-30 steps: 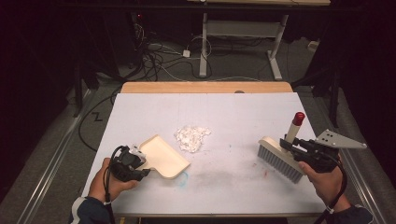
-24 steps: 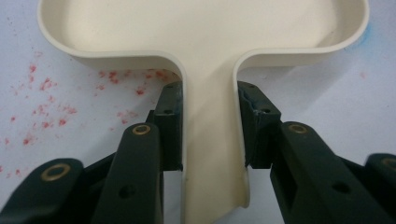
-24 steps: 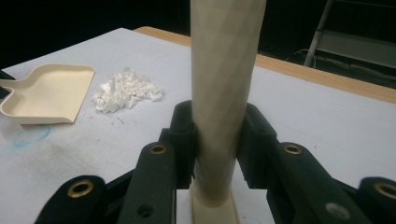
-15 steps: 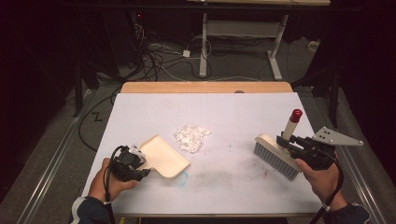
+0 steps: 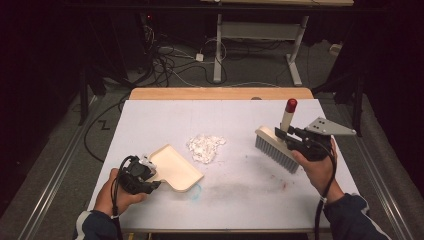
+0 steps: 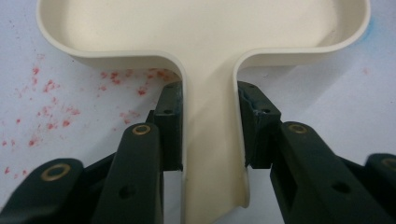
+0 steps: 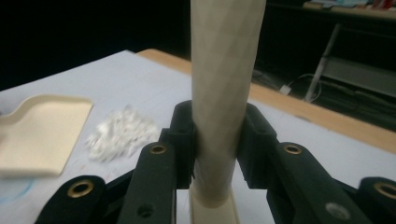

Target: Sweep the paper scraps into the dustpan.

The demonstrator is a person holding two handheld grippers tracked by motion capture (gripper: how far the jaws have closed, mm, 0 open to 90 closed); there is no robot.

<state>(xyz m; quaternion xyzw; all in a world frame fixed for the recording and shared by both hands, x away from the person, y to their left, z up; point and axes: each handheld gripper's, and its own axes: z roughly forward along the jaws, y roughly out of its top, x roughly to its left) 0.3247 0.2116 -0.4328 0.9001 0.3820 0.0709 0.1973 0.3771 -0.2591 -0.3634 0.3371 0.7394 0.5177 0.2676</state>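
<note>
- Brush [image 5: 276, 149], cream-bodied with a row of grey bristles and a red-capped handle, has come leftward across the table [image 5: 150, 120] since a second ago, nearer the white scrap pile [image 5: 205, 146] though clear of it for now.
- My right claw [image 5: 286, 133] is clamped tight on that round, faintly faceted handle [image 7: 224, 93], both pads pressing its sides, the brush head hanging below.
- My left claw [image 5: 150, 175] has not budged: its jaws pinch the flat stem of the dustpan [image 5: 175, 167], just left of the pile and lower, with the pan's open lip turned toward the scraps.
- I judge that the sweep is about to start; only 1 move separates bristles from scraps, and the pan is already placed to receive them.
- Pile: crumpled, flaky white bits, loose and light; likely to scatter if I strike hard.
- Dustpan [image 6: 201, 28]: smooth, glossy cream plastic, shallow, with rounded corners and a raised rim.
- Table near the pile: matte white, speckled with red flecks [image 6: 46, 86] by the pan and a faint blue mark at its corner.
</note>
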